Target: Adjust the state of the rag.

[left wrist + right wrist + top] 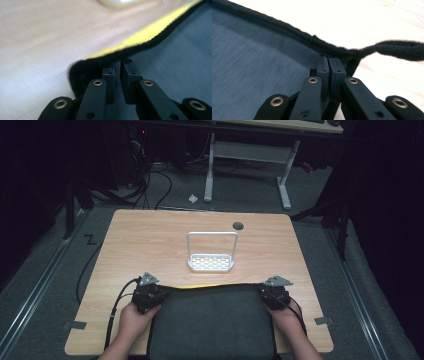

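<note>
A dark grey cloth with a thick black stitched edge and a yellow underside (212,320) lies across the near part of the pale wooden bench (150,235), with its near end hanging over the edge toward the person. Each hand grips one far corner of it. The left tool (151,292) sits at the cloth's far left corner. In the left gripper view, the left tool (117,66) has its black pads drawn near together with a slim gap showing between them, the cloth's hem lying right at the tips; whether the fabric is actually pinched there I cannot tell. The yellow strip (150,32) peeks out along the hem beyond it. The right tool (270,292) is at the far right corner. In the right gripper view, the right tool (328,58) has its pads pressed flat together on the black hem (337,48), which bunches and lifts off the bench beside them. Further out, well apart from the cloth, a small white perforated rack with a tall loop handle (211,252) stands upright near the middle of the bench.
</note>
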A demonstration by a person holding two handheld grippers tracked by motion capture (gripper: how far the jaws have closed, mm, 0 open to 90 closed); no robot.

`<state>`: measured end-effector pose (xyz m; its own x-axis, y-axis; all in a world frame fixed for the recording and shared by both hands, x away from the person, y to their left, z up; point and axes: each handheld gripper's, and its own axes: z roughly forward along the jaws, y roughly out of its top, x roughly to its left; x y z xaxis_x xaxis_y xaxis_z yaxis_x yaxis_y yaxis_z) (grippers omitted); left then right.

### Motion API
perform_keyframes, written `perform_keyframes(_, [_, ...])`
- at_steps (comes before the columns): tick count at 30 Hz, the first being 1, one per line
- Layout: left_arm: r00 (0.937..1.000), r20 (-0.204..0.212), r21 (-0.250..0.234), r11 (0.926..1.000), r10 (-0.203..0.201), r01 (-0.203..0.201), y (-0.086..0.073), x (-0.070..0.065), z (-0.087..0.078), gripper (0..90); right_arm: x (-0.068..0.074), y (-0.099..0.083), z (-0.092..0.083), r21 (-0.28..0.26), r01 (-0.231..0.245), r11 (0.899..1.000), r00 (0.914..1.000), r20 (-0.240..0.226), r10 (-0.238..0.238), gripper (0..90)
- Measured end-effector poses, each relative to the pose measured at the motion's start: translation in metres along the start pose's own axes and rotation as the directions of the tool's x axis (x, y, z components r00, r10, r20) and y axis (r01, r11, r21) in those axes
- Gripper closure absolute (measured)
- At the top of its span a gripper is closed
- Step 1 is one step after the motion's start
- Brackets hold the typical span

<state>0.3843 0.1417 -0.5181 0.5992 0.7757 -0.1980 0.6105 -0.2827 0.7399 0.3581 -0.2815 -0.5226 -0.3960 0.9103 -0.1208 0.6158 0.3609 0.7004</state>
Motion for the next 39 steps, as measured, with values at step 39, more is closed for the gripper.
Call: perform_keyframes(39, [0.9965,-0.052,-0.063,0.9961,-0.065,0.062,0.015,0.043,0.03,45.9,0.009,0.011,-0.007,-0.082,-0.006,0.997,1.0,-0.006,0.006,66.3])
